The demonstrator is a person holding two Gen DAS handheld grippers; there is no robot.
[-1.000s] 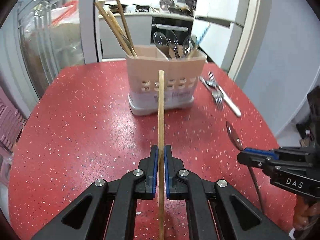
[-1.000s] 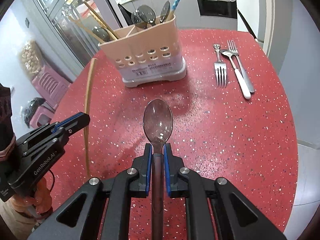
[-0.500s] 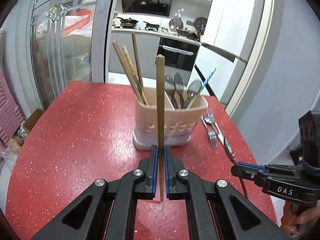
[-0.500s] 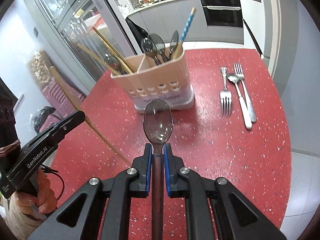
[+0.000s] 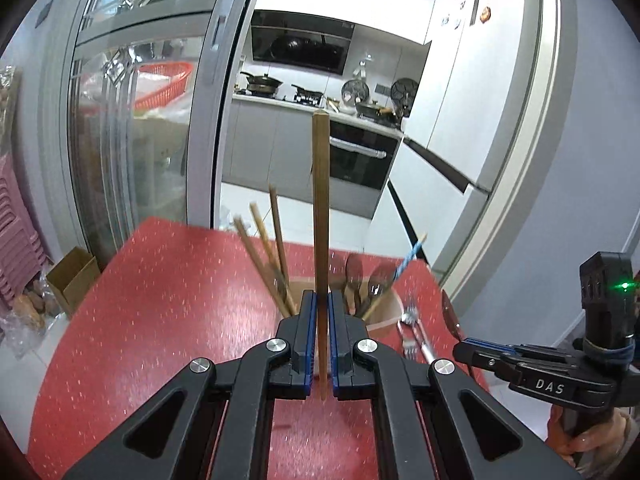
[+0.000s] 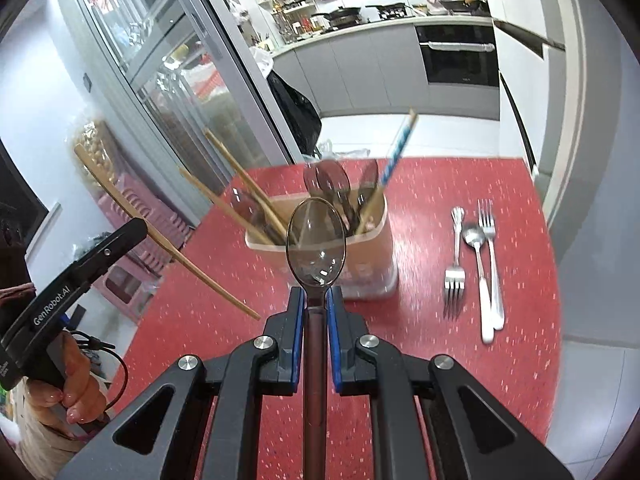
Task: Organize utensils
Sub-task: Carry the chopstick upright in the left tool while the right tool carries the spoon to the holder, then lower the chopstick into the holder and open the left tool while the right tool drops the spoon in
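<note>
My left gripper (image 5: 320, 300) is shut on a wooden chopstick (image 5: 320, 216) that stands upright, lifted above the red table and in front of the beige utensil holder (image 5: 384, 320). My right gripper (image 6: 316, 292) is shut on a dark translucent spoon (image 6: 316, 236), bowl forward, held above the table just in front of the holder (image 6: 368, 264). The holder has chopsticks (image 6: 240, 196) in its left compartment and spoons (image 6: 332, 184) and a striped straw in the right. The left gripper with its chopstick (image 6: 160, 236) shows at the left of the right wrist view.
Two forks (image 6: 456, 272) and a metal spoon (image 6: 476, 256) lie on the red table (image 6: 440, 360) right of the holder. Glass sliding doors stand at the left and a kitchen lies behind. The right gripper's body (image 5: 540, 368) is at the lower right of the left wrist view.
Both grippers have risen off the table with their utensils and tilted up. The chopstick now stands high over the holder; the spoon has come closer to the holder.
</note>
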